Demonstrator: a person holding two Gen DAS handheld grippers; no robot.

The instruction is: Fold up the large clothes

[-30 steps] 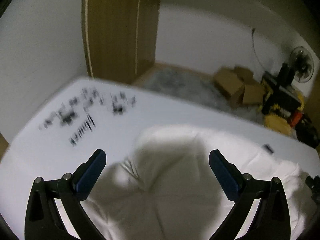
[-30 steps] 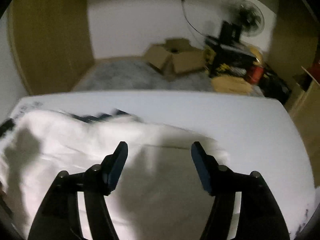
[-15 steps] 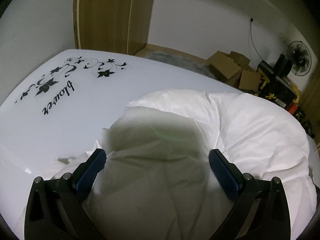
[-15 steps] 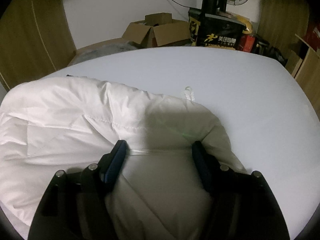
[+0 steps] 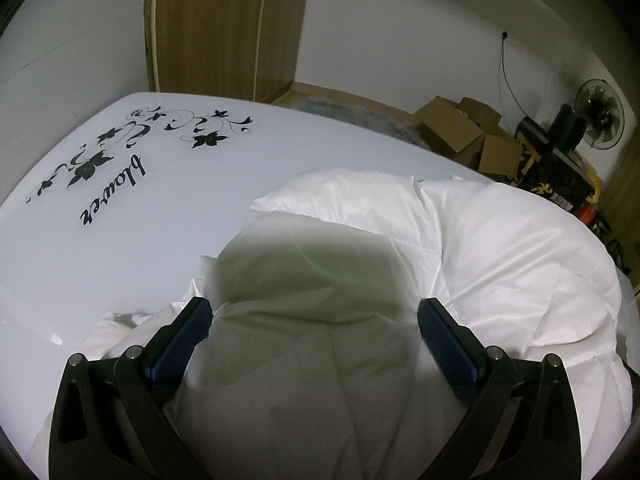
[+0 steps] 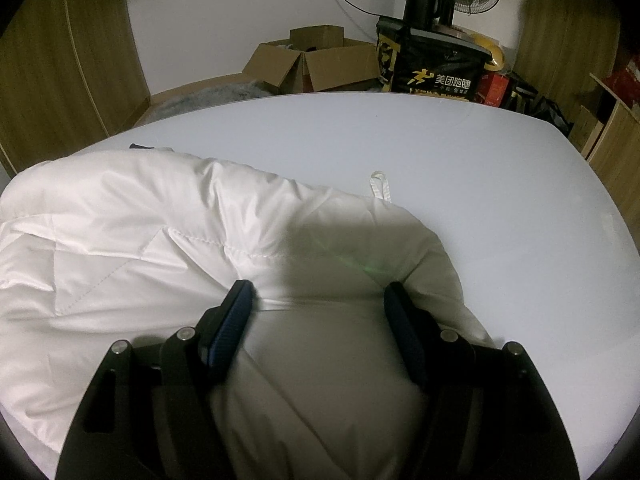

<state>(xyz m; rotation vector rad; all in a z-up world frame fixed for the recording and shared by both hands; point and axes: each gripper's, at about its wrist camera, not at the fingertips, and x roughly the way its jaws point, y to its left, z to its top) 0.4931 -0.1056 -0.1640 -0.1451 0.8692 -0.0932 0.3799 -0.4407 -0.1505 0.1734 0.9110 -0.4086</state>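
A puffy white quilted garment (image 5: 500,248), smooth and stitched in panels, lies heaped on the glossy white counter (image 6: 460,152), away from the corner with the black floral print (image 5: 132,148). The left tool (image 5: 314,322) and right tool (image 6: 318,300) both stand wide open, fingers pressed against the padding and apparently gripping nothing.

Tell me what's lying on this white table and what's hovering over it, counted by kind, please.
White quilted garment: 1
Small white loop at the garment's edge: 1
Black flower decal printed on the table: 1
Grippers, both open over the garment (left gripper, right gripper): 2
Total: 5
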